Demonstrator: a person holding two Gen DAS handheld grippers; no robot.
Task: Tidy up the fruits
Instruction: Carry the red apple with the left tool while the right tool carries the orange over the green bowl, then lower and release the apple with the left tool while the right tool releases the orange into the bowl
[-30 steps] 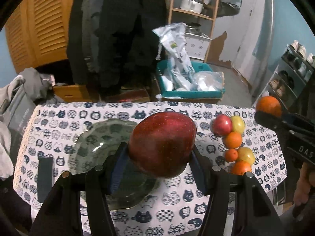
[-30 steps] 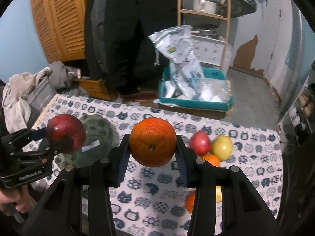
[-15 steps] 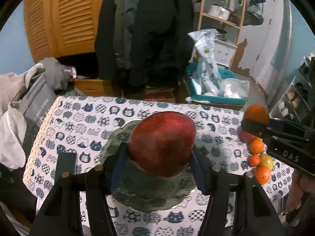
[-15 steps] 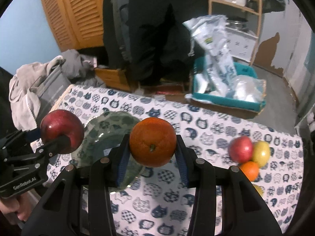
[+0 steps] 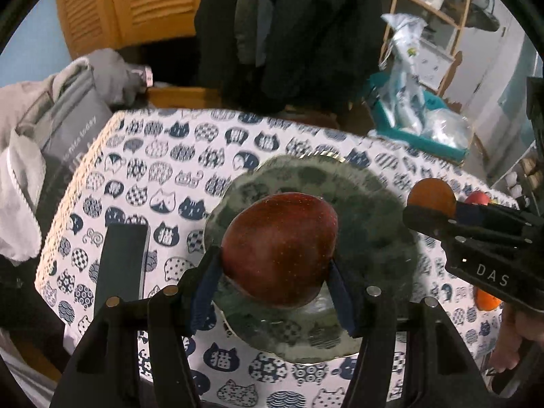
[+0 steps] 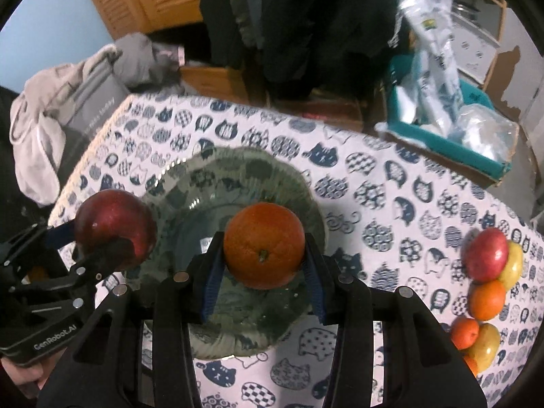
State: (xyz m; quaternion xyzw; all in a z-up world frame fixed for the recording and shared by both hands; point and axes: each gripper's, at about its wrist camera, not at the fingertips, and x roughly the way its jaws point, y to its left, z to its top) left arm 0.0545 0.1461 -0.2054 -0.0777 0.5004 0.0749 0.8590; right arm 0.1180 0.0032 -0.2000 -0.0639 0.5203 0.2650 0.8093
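Observation:
My left gripper is shut on a dark red apple and holds it over the green glass plate. My right gripper is shut on an orange and holds it over the same plate. In the right wrist view the left gripper with its apple hangs over the plate's left rim. In the left wrist view the right gripper with its orange is by the plate's right rim. Whether either fruit touches the plate I cannot tell.
A row of loose fruit lies at the table's right edge: a red apple, yellow fruit, oranges. A black phone lies left of the plate. Grey bag and clothes sit off the left edge. A teal bin stands behind.
Both grippers have moved left and down toward the plate with their fruit. The plate now lies under both, and the fruit row has shifted to the right edge.

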